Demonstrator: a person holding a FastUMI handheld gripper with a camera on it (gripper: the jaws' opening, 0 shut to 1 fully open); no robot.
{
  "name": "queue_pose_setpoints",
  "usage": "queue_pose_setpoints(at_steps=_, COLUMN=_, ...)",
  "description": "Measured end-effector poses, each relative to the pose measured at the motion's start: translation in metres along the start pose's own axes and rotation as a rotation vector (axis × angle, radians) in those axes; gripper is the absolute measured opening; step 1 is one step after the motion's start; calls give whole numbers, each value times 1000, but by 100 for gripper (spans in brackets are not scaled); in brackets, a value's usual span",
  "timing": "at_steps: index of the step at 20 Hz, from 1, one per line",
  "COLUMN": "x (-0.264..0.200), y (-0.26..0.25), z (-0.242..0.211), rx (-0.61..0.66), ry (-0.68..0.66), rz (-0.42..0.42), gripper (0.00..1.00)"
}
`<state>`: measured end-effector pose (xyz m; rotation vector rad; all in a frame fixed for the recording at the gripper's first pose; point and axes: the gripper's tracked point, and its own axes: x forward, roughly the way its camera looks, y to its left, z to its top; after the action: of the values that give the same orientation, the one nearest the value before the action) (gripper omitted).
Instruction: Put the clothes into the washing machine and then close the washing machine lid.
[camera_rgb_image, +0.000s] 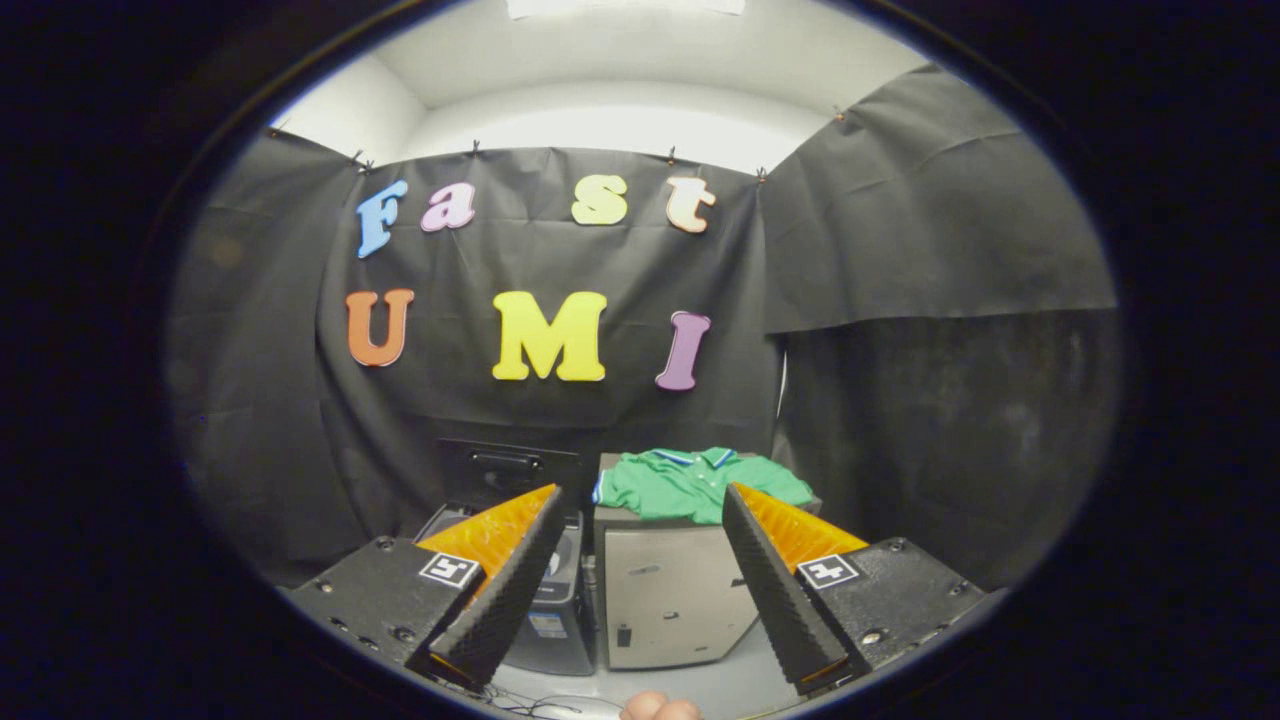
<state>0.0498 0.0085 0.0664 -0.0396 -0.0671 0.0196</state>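
Jaws (640, 490) spread empty; green shirt (695, 482) beyond; no legible labels.

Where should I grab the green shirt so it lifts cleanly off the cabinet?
Judging from here, pinch the near hem of the green shirt, where it drapes over the front edge of the pale cabinet. Come straight in from the front: that overhanging fold gives both fingers cloth to close on. The gripper is open, well short of it.
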Motion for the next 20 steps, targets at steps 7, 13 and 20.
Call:
queue_pose_setpoints(at_steps=7, x=82, y=-22, z=13, rx=7, ry=-14, rz=10, gripper=100)
queue_pose_setpoints(at_steps=13, x=174, y=-41, z=3, rx=-7, ry=33, rz=30, gripper=100)
queue_pose_setpoints(at_steps=20, x=277, y=-66, z=-3, rx=-54, ry=92, rz=44, gripper=100)
